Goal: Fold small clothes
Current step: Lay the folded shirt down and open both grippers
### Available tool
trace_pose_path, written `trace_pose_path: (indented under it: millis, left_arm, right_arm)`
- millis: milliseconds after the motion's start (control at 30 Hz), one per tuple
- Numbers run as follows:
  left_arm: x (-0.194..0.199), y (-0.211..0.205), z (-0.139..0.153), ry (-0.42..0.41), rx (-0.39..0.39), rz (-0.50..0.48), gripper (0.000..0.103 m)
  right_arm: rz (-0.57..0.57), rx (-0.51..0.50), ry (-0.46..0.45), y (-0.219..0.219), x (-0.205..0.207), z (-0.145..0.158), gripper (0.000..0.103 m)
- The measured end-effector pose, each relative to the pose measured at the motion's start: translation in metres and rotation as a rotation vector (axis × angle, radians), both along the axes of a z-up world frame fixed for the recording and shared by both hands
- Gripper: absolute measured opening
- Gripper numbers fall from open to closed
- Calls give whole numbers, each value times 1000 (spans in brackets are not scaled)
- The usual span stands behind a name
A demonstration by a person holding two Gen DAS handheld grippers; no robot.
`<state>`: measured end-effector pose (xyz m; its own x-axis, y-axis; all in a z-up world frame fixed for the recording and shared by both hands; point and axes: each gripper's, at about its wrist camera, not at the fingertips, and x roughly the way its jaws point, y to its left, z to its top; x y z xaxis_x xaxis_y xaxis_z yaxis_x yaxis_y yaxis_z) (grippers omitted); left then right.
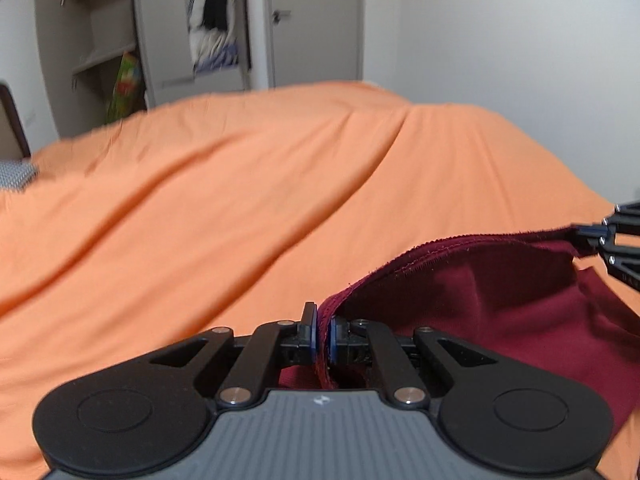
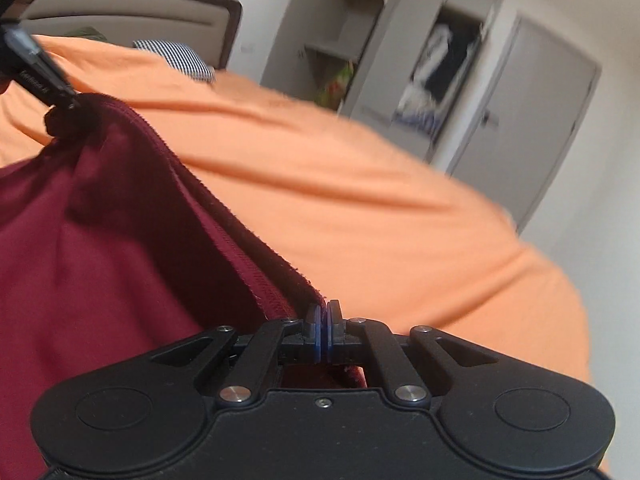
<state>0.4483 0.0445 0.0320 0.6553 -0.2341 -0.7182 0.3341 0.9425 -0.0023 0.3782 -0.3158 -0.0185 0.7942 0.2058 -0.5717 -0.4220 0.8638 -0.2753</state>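
**Two tongs, one maroon garment**

Two corners of a maroon garment are held above the orange bed cover. The left tongs are pinched on its stitched hem, and the right tongs are pinched on the same hem further along, so the edge is stretched between them. Behind the bed, an open wardrobe is seen, filled with hanging and piled clothes; a colourful bag is kept on its shelving.
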Motion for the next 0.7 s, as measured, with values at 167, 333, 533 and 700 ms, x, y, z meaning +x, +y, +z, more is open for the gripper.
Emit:
trace_pose_path:
  millis: [167,333,533,700]
  left_arm:
    - [19,14,-31,72,-42,54,9]
    - [7,28,-42,78,-68,105,84]
    - [-5,34,-35,33,-102,130,102]
    - [-45,39,-25,-33,-49,168,102]
  right_arm:
    - [-66,92,95,-2,17,-19,27]
    - [-126,189,154,-11,13,-21,86]
    - [-184,319,188,-35,13,-11,101]
    - [-215,316,176,-51,-11,-9,101]
